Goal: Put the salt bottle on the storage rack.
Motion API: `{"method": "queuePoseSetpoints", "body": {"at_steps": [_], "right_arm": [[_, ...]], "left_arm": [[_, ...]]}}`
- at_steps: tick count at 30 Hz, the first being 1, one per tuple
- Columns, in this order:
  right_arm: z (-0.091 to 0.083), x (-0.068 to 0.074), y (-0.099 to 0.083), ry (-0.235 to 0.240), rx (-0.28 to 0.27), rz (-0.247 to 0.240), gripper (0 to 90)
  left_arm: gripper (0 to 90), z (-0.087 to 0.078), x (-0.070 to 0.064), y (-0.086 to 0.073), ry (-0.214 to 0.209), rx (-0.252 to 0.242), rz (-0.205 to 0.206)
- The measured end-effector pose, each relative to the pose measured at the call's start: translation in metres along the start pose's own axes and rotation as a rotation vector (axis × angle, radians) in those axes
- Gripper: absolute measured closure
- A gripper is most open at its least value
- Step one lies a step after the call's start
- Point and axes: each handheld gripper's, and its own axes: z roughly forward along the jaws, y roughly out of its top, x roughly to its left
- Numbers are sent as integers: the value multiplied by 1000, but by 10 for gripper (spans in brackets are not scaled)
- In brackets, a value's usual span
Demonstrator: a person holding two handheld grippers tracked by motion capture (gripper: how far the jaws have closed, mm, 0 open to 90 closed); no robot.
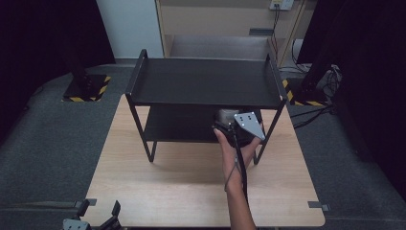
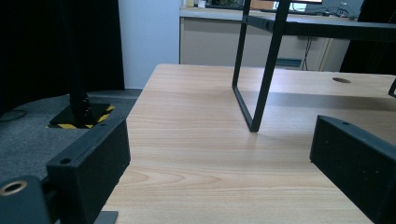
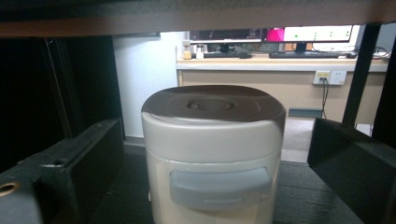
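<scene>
On the pale wooden bench stands a black two-tier shelf rack, and I have my right tongs reached under its top tier, jaws spread wide to either side of a cream lidded canister that sits upright on the lower shelf, not yet gripped as far as I can tell. My left tongs rest released low at the bench's near left corner, nothing between the jaws. The risk, as I judge it: closing off-centre could tip or shove the canister deeper in, and lifting too high would knock its lid against the top tier just overhead. The rack's front right leg stands near my hand and crowds the way out.
</scene>
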Motion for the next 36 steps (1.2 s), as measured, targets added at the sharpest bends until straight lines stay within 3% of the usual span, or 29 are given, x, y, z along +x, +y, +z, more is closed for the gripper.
{"method": "queuePoseSetpoints", "body": {"at_steps": [6, 12, 17, 22, 28, 31, 36], "right_arm": [[-19, 5, -6, -15, -41, -12, 21], [-54, 3, -24, -12, -68, -10, 15], [-87, -8, -47, 16, -69, 41, 9], [-117, -20, -72, 27, -58, 50, 9], [-150, -33, -100, -18, -27, 60, 15], [-163, -40, -114, -53, -16, 92, 15], [-181, -48, -128, -92, 0, 91, 21]], "left_arm": [[36, -1, 0, 0, 3, -2, 2], [36, 1, 0, 0, 0, 4, 6], [35, 5, -1, 0, -7, 7, 12], [35, 9, -2, 1, -15, 8, 19], [34, 16, -3, 2, -22, 14, 29], [33, 20, -4, 3, -26, 13, 41], [33, 25, -4, 4, -28, 7, 53]]}}
